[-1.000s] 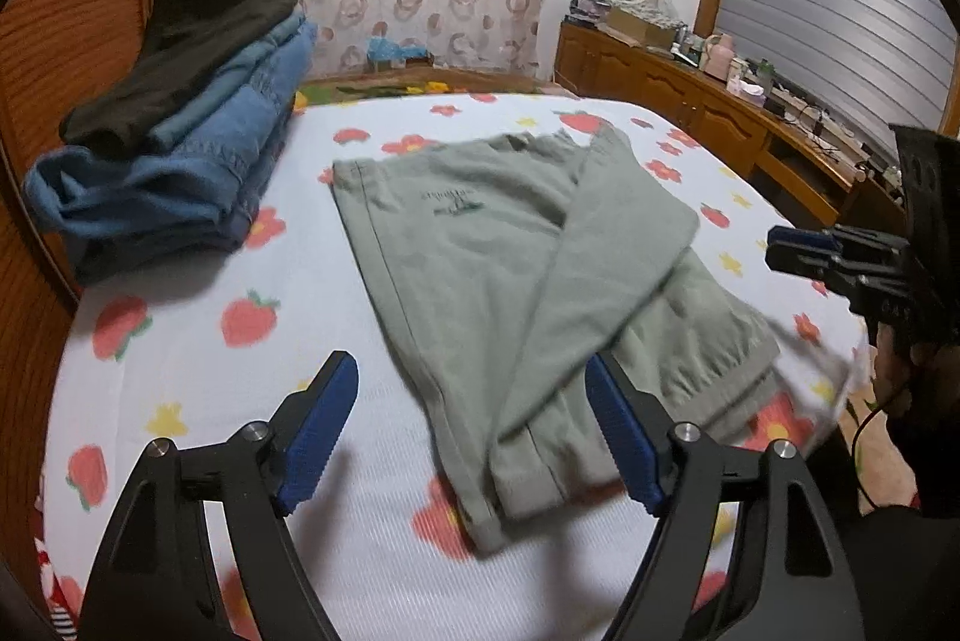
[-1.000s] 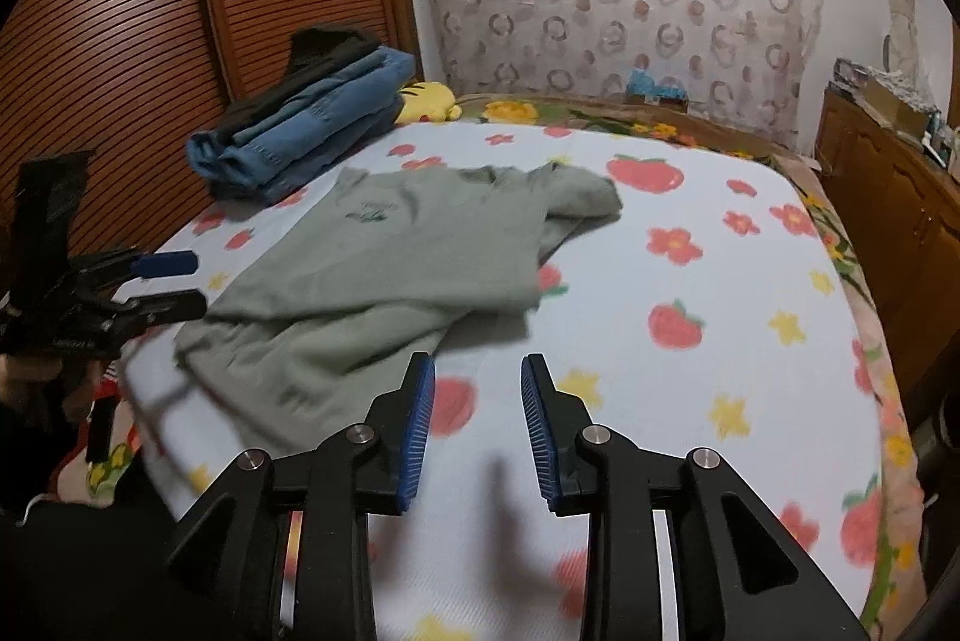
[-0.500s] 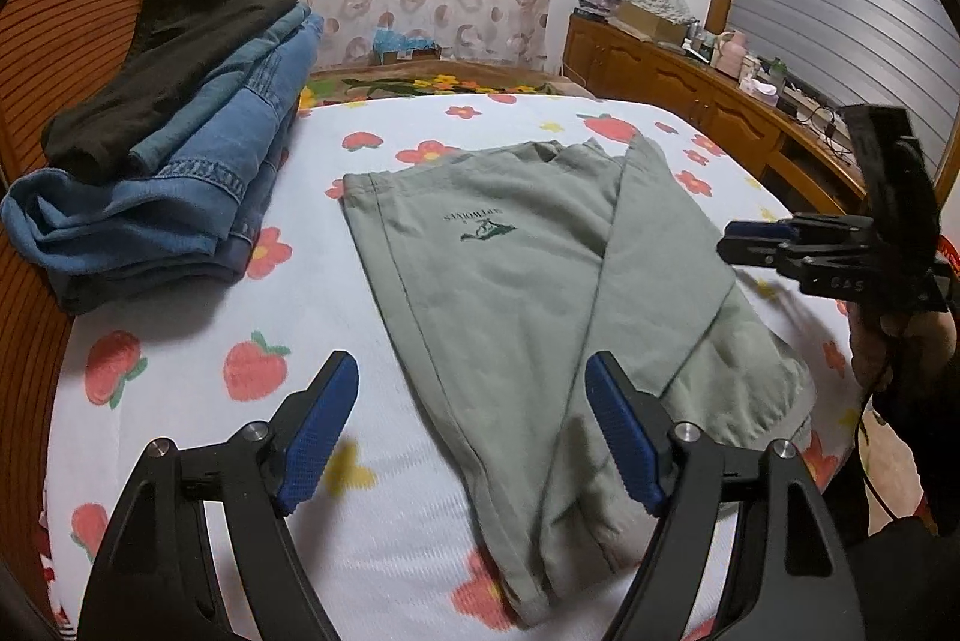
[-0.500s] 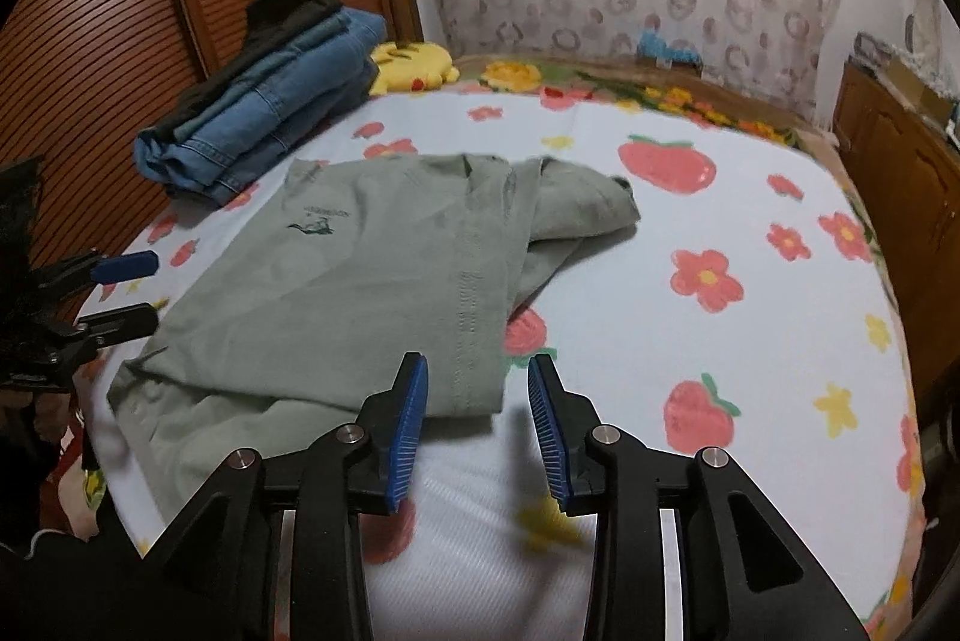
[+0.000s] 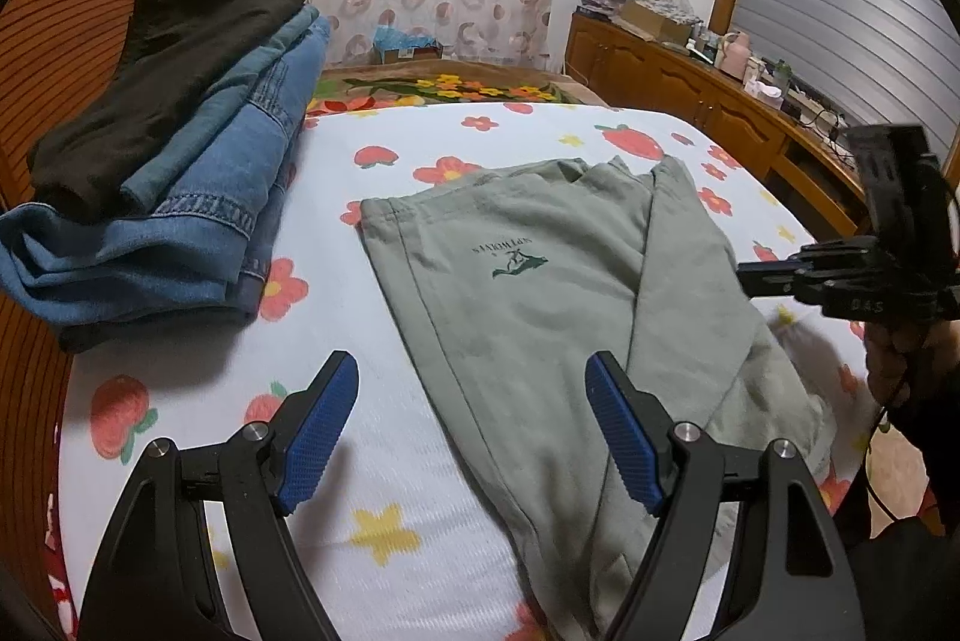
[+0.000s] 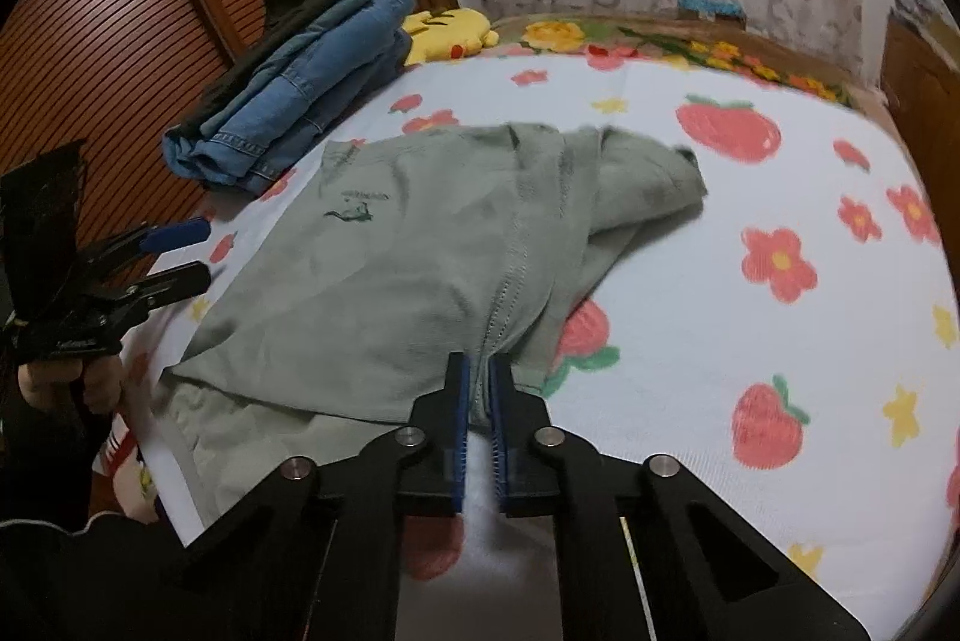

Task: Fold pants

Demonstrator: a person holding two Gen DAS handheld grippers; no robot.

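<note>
Matt grey-green cloth pants [image 5: 528, 293], denim jeans [image 5: 198, 221] beside

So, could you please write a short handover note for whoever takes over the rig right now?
Right gripper: jaws have just closed, pinching the near edge of the green pants at the seam.
Left gripper: open, empty, hovering over the pants' left edge.
The pants lie on the strawberry sheet, one leg already folded across the other. The stack of folded jeans sits to the left.
Left: probably grip with the left too and fold the pants up lengthwise.
</note>
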